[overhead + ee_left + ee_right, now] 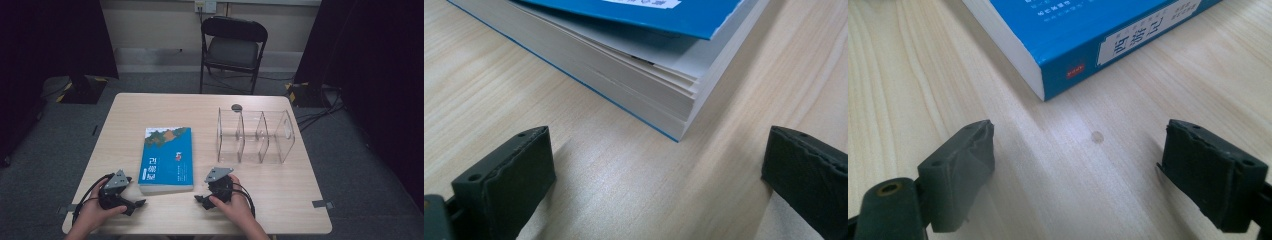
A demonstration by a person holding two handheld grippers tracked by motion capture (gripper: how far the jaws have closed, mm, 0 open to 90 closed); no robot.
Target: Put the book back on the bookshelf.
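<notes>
While I hold both tools low at the near edge of the table (280, 200), the scene reads:

Book (166, 159): flat, between my hands and just ahead, long axis running away from me, spine on its left.
Left tool (131, 202): wide, empty, aimed at the near left corner.
Right tool (202, 200): wide, empty, facing the near right corner.
Nearer: about equal.
Clear rack (255, 136): beyond, right.

High view overhead facing forward, both gripper views close on book (166, 159) corners
</notes>
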